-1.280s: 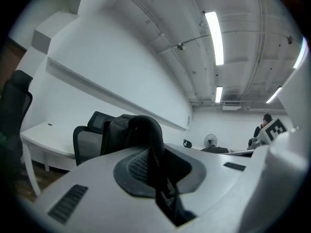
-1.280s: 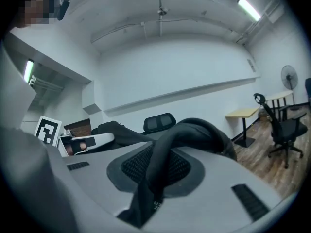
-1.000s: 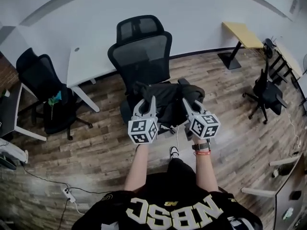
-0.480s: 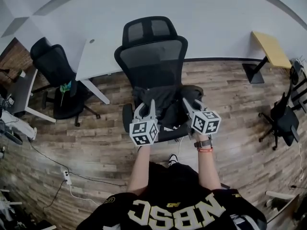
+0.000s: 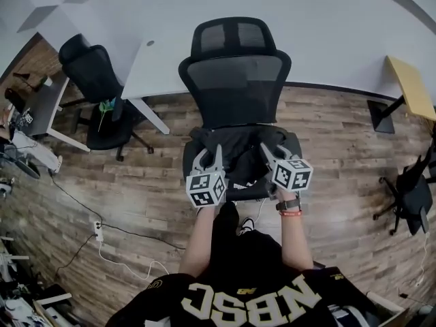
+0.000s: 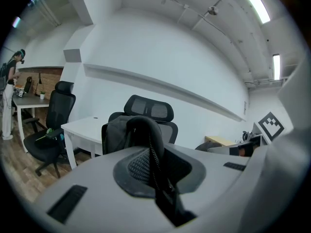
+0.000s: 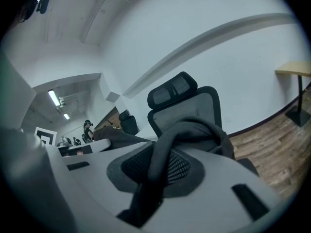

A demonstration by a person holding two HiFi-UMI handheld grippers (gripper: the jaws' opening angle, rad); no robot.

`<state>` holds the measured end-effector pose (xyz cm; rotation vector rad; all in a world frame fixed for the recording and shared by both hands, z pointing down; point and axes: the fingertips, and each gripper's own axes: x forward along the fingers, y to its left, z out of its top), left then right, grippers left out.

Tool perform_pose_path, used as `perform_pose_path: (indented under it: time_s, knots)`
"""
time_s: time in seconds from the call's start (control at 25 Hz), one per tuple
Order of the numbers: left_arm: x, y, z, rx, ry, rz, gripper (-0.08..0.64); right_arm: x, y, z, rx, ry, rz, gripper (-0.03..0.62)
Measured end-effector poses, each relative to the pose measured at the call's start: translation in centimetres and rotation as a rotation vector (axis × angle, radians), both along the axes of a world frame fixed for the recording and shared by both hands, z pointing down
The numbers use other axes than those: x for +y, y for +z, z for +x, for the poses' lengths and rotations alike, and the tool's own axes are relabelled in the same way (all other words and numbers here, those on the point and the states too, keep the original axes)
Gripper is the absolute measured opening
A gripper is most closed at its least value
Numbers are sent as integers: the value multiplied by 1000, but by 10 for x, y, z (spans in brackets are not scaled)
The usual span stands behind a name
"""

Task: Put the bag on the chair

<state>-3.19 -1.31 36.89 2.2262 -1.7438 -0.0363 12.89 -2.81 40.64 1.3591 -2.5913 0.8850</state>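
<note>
Bag [image 5: 240, 147] update: it's down over the seat of the black mesh office chair [image 5: 235, 87], slumped against the bottom of the backrest. It's black on black, so from the head view I can't tell whether it's fully resting on the cushion or hanging a touch above it.

My left gripper [image 5: 208, 154] has its fingers clamped tight on a black strap [image 6: 151, 149] of the bag. In the left gripper view the strap loops up and over right between the pads. My right gripper [image 5: 274, 152] is doing the same thing on the other side, with its fingers pinched on the other strap [image 7: 163, 159], which arches up out of the jaws. So both are closed on the bag, one at each side of it, and the two marker cubes sit just in front of the seat's front edge.

Around it: a white desk [image 5: 158, 65] is right behind the chair, and a second black chair [image 5: 95, 80] is off to the left. A yellow-topped desk [image 5: 413, 86] is far right, and a power strip [image 5: 99, 231] is lying on the wood floor [image 5: 150, 189]. A person [image 6: 8, 103] is standing way off at the edge of the left gripper view.
</note>
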Motion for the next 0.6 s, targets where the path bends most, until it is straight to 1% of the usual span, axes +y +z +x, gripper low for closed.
perform_pose_path:
  time_s: [0.2, 0.36, 0.6]
  knots:
    - [-24, 25, -17, 12, -16, -35, 41, -27, 24, -18, 18, -21, -35, 60]
    - [-51, 47, -31, 36, -35, -83, 41, -56, 45, -31, 45, -43, -80, 60]
    - [-86, 75, -46, 51, -41, -149, 41, -87, 75, -47, 77, -47, -143, 61]
